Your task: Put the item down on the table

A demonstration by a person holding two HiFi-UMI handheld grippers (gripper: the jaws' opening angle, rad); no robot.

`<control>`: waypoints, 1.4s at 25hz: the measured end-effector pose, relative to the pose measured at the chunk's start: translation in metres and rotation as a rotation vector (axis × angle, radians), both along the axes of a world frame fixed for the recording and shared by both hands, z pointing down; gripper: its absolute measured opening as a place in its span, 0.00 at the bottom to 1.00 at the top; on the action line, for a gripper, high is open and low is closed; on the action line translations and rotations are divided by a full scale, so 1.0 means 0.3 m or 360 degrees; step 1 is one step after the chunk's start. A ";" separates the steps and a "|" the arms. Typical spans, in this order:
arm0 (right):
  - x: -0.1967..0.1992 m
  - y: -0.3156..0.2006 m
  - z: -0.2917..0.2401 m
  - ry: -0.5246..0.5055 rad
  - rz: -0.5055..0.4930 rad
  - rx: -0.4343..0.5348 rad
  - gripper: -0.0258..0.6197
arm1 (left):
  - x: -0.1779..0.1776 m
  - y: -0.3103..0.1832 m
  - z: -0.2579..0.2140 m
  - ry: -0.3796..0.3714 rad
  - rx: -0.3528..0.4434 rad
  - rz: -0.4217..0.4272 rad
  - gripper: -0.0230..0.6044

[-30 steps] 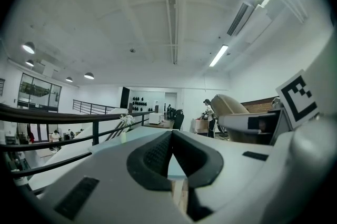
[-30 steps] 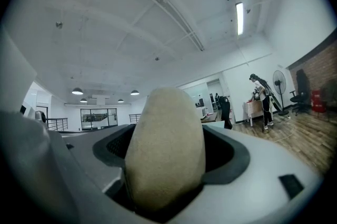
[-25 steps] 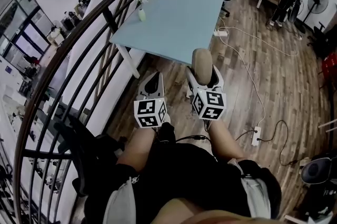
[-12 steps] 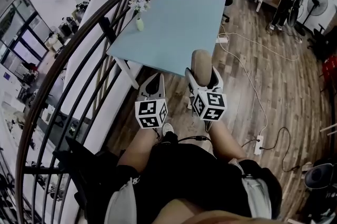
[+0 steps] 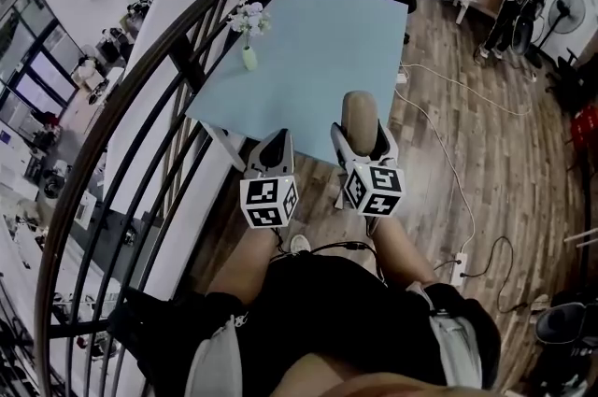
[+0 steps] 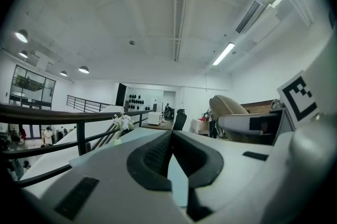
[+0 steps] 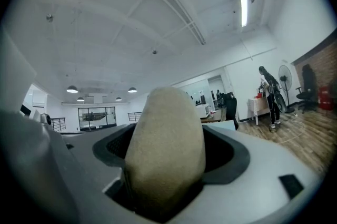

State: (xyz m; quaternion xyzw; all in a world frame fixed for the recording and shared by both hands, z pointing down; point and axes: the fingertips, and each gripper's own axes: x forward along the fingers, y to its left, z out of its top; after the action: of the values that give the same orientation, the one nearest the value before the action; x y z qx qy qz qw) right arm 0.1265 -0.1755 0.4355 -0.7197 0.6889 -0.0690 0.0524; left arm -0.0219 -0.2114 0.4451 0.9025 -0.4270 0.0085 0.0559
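A tan oval item [image 5: 359, 115] stands upright between the jaws of my right gripper [image 5: 362, 134], which is shut on it. It is held in the air just short of the near edge of the light blue table [image 5: 308, 40]. In the right gripper view the item [image 7: 166, 149] fills the space between the jaws of that gripper [image 7: 168, 136]. My left gripper [image 5: 272, 143] hangs beside it at the same height. Its jaws are shut with nothing between them, as the left gripper view shows [image 6: 169, 138].
A small vase of white flowers [image 5: 249, 57] stands at the table's left edge. A dark curved railing [image 5: 177, 40] runs along the left. Cables [image 5: 448, 152] and a power strip [image 5: 455, 262] lie on the wood floor. A person [image 5: 514, 3] and a fan [image 5: 565, 7] are far right.
The table has come slightly nearer and lower in the head view. Both grippers keep their places side by side, the right one still holding the item.
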 end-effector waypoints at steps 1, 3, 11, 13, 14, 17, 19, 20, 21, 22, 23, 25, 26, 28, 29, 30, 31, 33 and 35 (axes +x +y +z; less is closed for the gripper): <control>-0.002 -0.035 0.001 0.0004 0.0003 0.0000 0.65 | -0.001 -0.037 0.005 0.0002 -0.0004 0.0005 0.06; 0.000 -0.106 -0.001 0.0014 0.0013 -0.0003 0.65 | 0.004 -0.112 0.010 0.0004 -0.0011 0.0021 0.06; 0.077 -0.393 0.000 0.0009 0.0077 -0.0046 0.65 | 0.082 -0.426 0.011 -0.0005 -0.0056 0.0082 0.06; 0.103 -0.449 0.010 0.0000 0.0080 -0.0056 0.65 | 0.116 -0.486 0.020 -0.0016 -0.0073 0.0093 0.06; 0.112 -0.464 0.016 -0.0004 0.0078 -0.0064 0.65 | 0.126 -0.498 0.023 -0.0022 -0.0079 0.0097 0.06; 0.134 -0.489 0.035 -0.0007 0.0073 -0.0080 0.65 | 0.146 -0.511 0.036 -0.0044 -0.0084 0.0097 0.06; 0.146 -0.503 0.051 -0.0006 0.0060 -0.0097 0.66 | 0.151 -0.516 0.044 -0.0054 -0.0090 0.0078 0.06; 0.153 -0.511 0.056 -0.0005 0.0052 -0.0107 0.66 | 0.154 -0.518 0.043 -0.0057 -0.0093 0.0069 0.06; 0.163 -0.523 0.060 -0.0001 0.0045 -0.0114 0.66 | 0.161 -0.523 0.040 -0.0059 -0.0093 0.0063 0.06; 0.176 -0.539 0.062 0.0002 0.0039 -0.0120 0.66 | 0.171 -0.532 0.033 -0.0060 -0.0090 0.0058 0.06; 0.188 -0.559 0.064 0.0004 0.0032 -0.0124 0.66 | 0.182 -0.544 0.026 -0.0059 -0.0085 0.0051 0.06; 0.205 -0.601 0.069 0.0004 0.0012 -0.0129 0.66 | 0.199 -0.572 0.016 -0.0057 -0.0078 0.0034 0.06; 0.210 -0.621 0.073 0.0005 0.0000 -0.0131 0.66 | 0.205 -0.585 0.014 -0.0060 -0.0077 0.0026 0.06; 0.218 -0.660 0.087 0.0003 -0.0023 -0.0142 0.66 | 0.216 -0.606 0.017 -0.0069 -0.0079 0.0010 0.06; 0.222 -0.678 0.099 0.0001 -0.0035 -0.0152 0.66 | 0.220 -0.614 0.021 -0.0074 -0.0080 0.0001 0.06; 0.224 -0.696 0.113 -0.0002 -0.0049 -0.0166 0.66 | 0.221 -0.622 0.024 -0.0079 -0.0081 -0.0010 0.06; 0.225 -0.715 0.130 -0.0007 -0.0066 -0.0186 0.66 | 0.221 -0.628 0.026 -0.0083 -0.0081 -0.0022 0.06; 0.222 -0.753 0.171 -0.0014 -0.0104 -0.0241 0.66 | 0.217 -0.640 0.027 -0.0092 -0.0081 -0.0048 0.06; 0.217 -0.794 0.217 -0.0007 -0.0136 -0.0301 0.66 | 0.211 -0.650 0.026 -0.0100 -0.0082 -0.0074 0.06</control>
State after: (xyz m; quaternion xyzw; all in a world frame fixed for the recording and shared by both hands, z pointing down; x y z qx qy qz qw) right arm 0.1916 -0.4136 0.5007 -0.6911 0.7094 -0.1375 -0.0172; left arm 0.0414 -0.4065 0.4530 0.8898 -0.4491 0.0466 0.0657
